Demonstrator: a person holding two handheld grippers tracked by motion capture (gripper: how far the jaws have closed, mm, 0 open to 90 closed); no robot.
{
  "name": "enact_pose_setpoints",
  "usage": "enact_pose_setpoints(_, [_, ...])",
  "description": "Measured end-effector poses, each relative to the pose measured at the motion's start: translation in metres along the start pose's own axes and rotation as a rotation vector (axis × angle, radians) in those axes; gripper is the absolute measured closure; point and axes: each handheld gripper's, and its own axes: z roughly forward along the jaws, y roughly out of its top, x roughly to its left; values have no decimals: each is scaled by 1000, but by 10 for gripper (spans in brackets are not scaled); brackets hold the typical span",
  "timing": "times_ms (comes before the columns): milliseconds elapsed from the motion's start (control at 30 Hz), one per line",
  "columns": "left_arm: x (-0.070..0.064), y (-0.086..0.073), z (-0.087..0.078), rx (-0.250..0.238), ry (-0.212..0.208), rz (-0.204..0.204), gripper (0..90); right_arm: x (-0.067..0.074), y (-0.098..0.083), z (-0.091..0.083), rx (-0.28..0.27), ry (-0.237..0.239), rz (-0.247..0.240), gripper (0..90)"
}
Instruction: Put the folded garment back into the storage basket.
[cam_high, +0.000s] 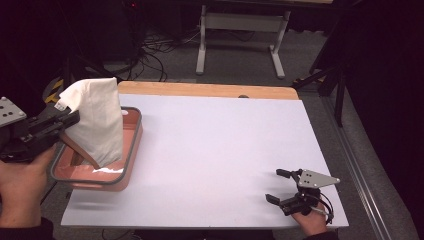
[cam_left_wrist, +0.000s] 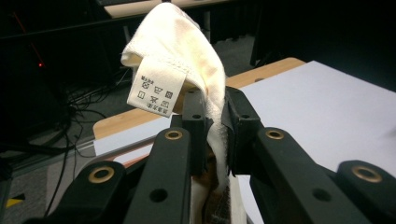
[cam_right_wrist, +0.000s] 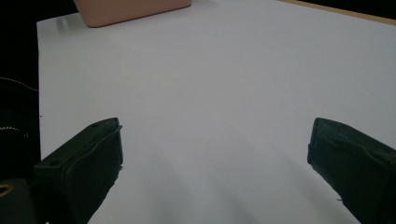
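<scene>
While the white garment (cam_high: 97, 120) is pinched in the left gripper (cam_high: 70, 120) above the pink bin (cam_high: 131, 150) at the tabletop's left edge, it should be lifted straight up until the hanging hem is clear of the grey rim — a sideways drag could tip the bin. In the left gripper view the jaws are closed tight on a fold of the cloth (cam_left_wrist: 215, 121), with the care label (cam_left_wrist: 156, 88) flopped over beside them; the grip looks thin, so jerks are best avoided. The garment's lower end is still inside the bin, as far as can be judged. The right gripper (cam_high: 280, 186) is parked near the tabletop's near right corner, jaws wide and empty — it could be brought across to take a second corner once the cloth is out.

The tabletop (cam_high: 220, 145) is covered by a pale sheet, with a wooden strip (cam_high: 210, 90) exposed along the far edge. Beyond it: grey carpet, loose cables (cam_high: 150, 55), a white desk frame (cam_high: 240, 35), dark surroundings.
</scene>
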Motion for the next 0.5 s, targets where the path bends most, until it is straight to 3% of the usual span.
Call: enact_pose_setpoints(500, [3,-13,18,88,3,-9,810,0,0,0,3,3,-2,39])
